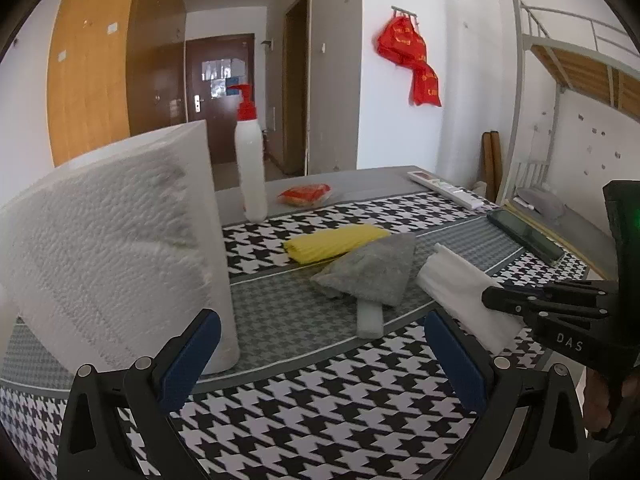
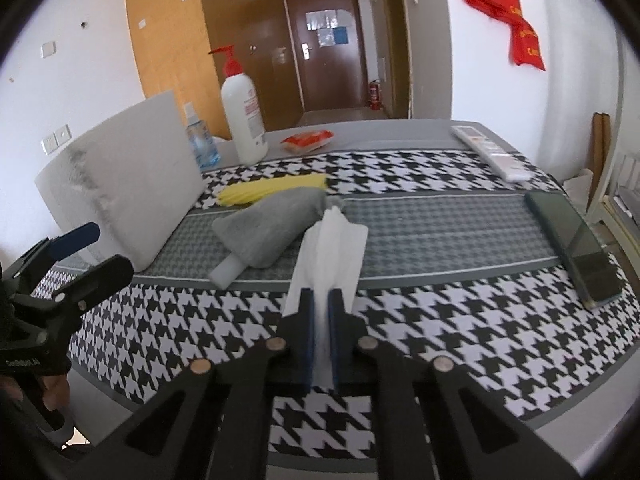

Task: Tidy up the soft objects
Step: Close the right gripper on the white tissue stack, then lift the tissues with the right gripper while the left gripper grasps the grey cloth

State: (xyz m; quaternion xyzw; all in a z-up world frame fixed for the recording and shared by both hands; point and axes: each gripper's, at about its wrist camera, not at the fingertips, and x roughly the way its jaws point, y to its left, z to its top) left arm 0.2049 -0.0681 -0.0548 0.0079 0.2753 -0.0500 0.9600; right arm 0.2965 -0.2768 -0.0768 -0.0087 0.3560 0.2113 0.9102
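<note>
A folded white cloth is pinched between the blue pads of my right gripper, its far end fanning out over the table; it also shows as the white cloth with the right gripper on it in the left wrist view. A grey cloth lies over a white foam block. Behind it is a folded yellow cloth. My left gripper is open over the table with nothing between its pads. A large white foam slab leans at the left, close to its left finger.
The table wears a houndstooth cloth. At the back stand a white pump bottle, a small spray bottle and a red packet. A remote and a dark phone lie to the right.
</note>
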